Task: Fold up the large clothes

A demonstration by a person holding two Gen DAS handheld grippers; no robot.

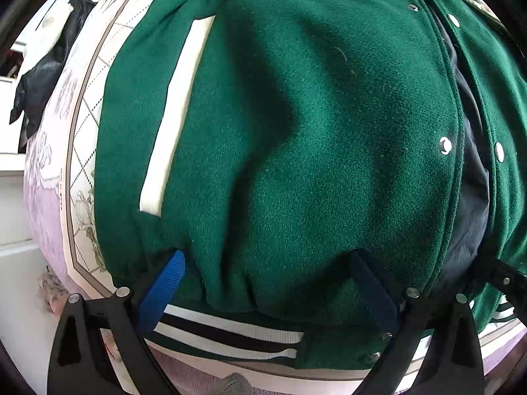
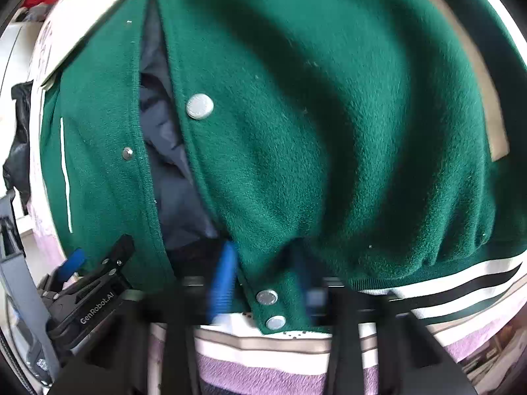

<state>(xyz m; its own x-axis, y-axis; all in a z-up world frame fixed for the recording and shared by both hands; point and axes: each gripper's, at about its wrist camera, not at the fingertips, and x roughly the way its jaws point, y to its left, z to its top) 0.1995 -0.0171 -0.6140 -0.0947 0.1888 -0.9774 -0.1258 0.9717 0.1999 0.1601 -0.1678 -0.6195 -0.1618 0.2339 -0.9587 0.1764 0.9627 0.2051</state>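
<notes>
Hem band: striped white and black ribbing (image 1: pixel 230 332) of the green jacket (image 1: pixel 296 131) lies closest to my left camera, just under the fingers.
Left gripper (image 1: pixel 266 283): my jaws stand wide, the blue pad (image 1: pixel 161 293) and the dark pad resting on the jacket's lower edge with cloth bulging between them, not pinched.
Right gripper (image 2: pixel 263 279): blurred; my fingers sit narrow on the snap placket (image 2: pixel 268 299) at the hem and seem to pinch it.
Jacket: spread front-up on a bed with a floral cover (image 1: pixel 82 151), front open along the snaps, dark lining (image 2: pixel 171 181) showing.
Pocket trim: cream welt (image 1: pixel 174 112) on the left panel.
Beyond: a black garment (image 1: pixel 42 75) past the bed's edge.
</notes>
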